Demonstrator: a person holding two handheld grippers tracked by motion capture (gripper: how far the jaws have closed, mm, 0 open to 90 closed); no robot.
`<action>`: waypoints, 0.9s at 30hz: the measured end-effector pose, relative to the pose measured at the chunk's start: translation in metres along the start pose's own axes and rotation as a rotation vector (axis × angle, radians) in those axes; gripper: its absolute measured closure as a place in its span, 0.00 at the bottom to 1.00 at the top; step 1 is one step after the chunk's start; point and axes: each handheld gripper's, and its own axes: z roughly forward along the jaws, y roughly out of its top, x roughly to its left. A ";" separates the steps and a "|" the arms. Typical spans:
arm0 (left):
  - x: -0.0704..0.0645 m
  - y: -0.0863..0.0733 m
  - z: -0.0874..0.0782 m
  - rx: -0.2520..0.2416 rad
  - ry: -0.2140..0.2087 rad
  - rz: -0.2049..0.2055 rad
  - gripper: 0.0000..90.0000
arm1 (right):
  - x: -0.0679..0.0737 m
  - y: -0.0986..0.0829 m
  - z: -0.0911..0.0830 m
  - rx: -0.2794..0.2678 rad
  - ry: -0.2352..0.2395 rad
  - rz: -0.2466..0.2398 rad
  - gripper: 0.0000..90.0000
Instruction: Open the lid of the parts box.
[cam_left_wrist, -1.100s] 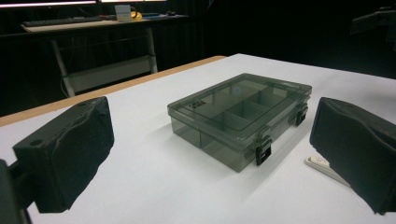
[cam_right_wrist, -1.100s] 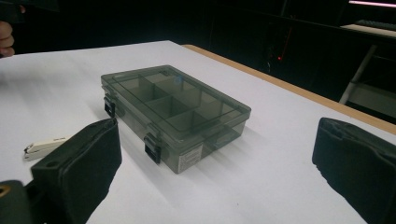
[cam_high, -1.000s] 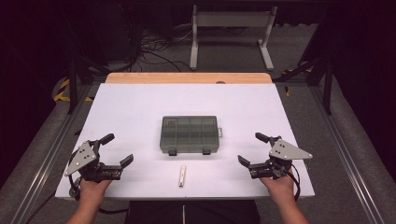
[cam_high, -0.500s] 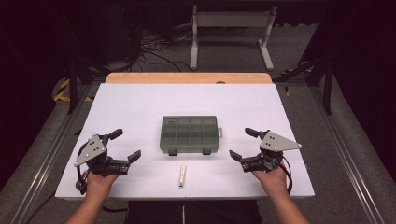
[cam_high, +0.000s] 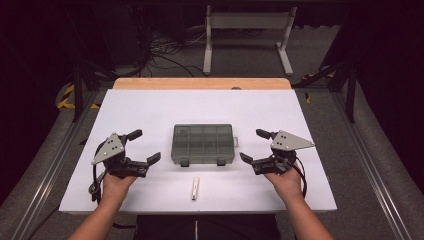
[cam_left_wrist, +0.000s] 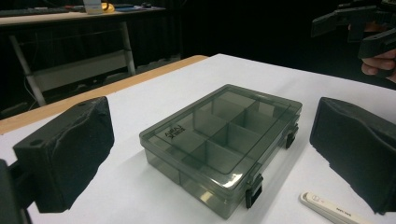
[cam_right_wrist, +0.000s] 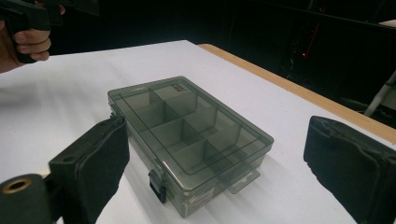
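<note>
A smoke-grey compartment box (cam_high: 203, 143) is seen lying flat on the white table (cam_high: 165, 107), roughly midway between the left and right edges and somewhat closer to the near edge than to the far wooden edge. Its clear lid is shut, and two black latches are set on the side that faces the near edge; a small hang tab projects from its right end. Inside, empty divided compartments can be made out through the lid.

The left gripper (cam_high: 142, 146) is held above the table near the near-left corner, well apart from the box, with its jaws spread wide and nothing between them. In the left gripper view the box (cam_left_wrist: 221, 140) is framed between the two black pads (cam_left_wrist: 70, 149), neither of which touches it. The right gripper (cam_high: 254, 145) is held near the near-right corner, just beside the right end of the box but apart from it, its jaws likewise spread wide and empty. In the right gripper view the box (cam_right_wrist: 187, 135) is seen between the pads, the left one overlapping its near corner in the picture; whether contact is made there cannot be told.

A small white stick (cam_high: 195, 188) is laid on the table close to the near edge, just in front of the box and apart from it; it is also seen in the left gripper view (cam_left_wrist: 334, 208)
</note>
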 end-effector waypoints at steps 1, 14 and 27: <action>0.000 0.000 0.000 0.000 0.000 0.000 0.01 | 0.000 0.001 0.001 -0.001 0.003 -0.003 0.08; 0.008 0.004 0.020 0.022 -0.032 -0.019 0.01 | -0.003 0.006 0.014 0.017 0.026 0.009 0.05; 0.010 -0.004 0.033 0.135 -0.101 0.028 0.04 | -0.002 -0.001 0.028 0.110 0.050 -0.004 0.12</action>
